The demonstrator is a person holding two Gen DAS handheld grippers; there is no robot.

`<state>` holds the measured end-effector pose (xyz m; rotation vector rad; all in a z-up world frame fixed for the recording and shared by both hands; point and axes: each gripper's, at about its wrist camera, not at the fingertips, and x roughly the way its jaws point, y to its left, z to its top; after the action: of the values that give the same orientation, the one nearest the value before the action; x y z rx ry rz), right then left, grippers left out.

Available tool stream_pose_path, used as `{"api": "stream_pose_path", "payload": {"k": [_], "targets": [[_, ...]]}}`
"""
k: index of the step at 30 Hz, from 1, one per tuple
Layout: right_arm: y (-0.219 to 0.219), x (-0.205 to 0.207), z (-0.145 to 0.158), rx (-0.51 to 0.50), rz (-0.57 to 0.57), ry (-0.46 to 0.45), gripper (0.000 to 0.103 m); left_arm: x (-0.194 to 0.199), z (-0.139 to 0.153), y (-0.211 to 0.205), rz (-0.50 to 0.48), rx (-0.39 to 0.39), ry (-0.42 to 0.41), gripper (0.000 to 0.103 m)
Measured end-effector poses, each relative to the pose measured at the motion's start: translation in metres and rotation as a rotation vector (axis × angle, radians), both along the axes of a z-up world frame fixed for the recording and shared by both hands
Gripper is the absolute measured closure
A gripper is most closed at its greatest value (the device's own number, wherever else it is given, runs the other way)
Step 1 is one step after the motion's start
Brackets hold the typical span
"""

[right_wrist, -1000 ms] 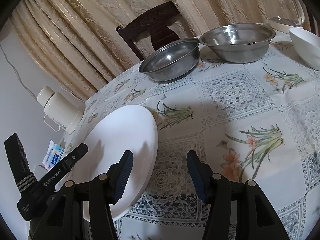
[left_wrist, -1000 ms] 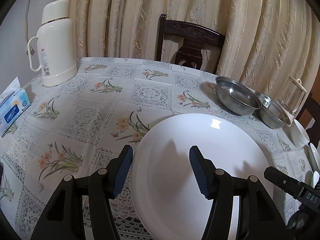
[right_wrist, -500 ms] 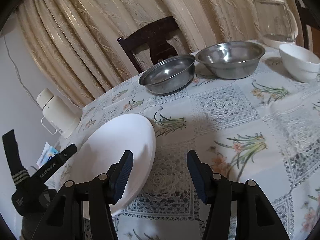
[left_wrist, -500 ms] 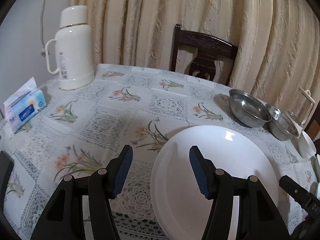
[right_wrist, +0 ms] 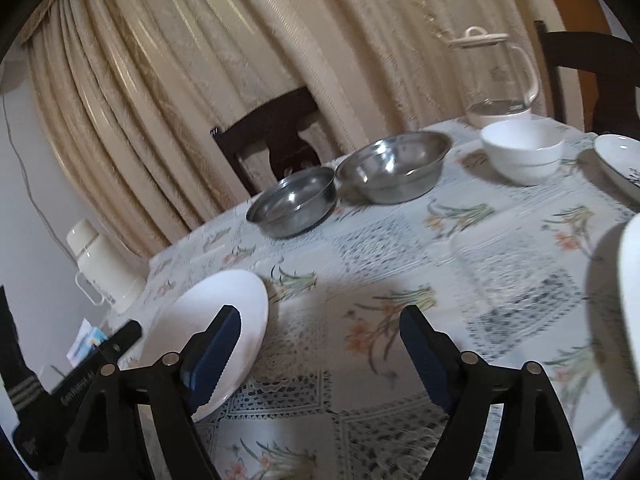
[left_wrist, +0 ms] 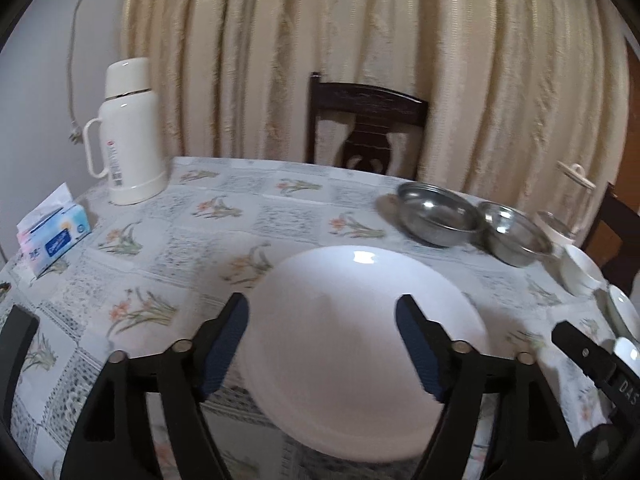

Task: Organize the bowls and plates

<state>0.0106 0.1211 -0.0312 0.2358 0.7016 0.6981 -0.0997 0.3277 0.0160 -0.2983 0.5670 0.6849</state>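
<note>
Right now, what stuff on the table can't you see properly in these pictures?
- Big white plate: in the left wrist view its near rim is hidden behind the left gripper.
- Something white: cut off by the right edge of the right wrist view.
- Tissue box: right wrist view, mostly hidden behind the other gripper.
- Thermos: label too small to read.

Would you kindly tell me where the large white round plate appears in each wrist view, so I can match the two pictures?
Left wrist view: the large white round plate lies low and central, just beyond the open left claw.
Right wrist view: it lies at lower left, partly behind one finger of the open right claw.
Shared landmark: the cream thermos flask beyond the plate.
</note>
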Motion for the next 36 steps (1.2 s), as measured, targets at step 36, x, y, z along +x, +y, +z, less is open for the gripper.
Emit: {"api": "stream_pose_path", "payload": {"k": [36], "targets": [[-0.29,0.036,-0.007,-0.02,-0.524,0.02,0.019,0.15,-0.035,-0.202,-0.619,-0.29,0.152,0.019]]}}
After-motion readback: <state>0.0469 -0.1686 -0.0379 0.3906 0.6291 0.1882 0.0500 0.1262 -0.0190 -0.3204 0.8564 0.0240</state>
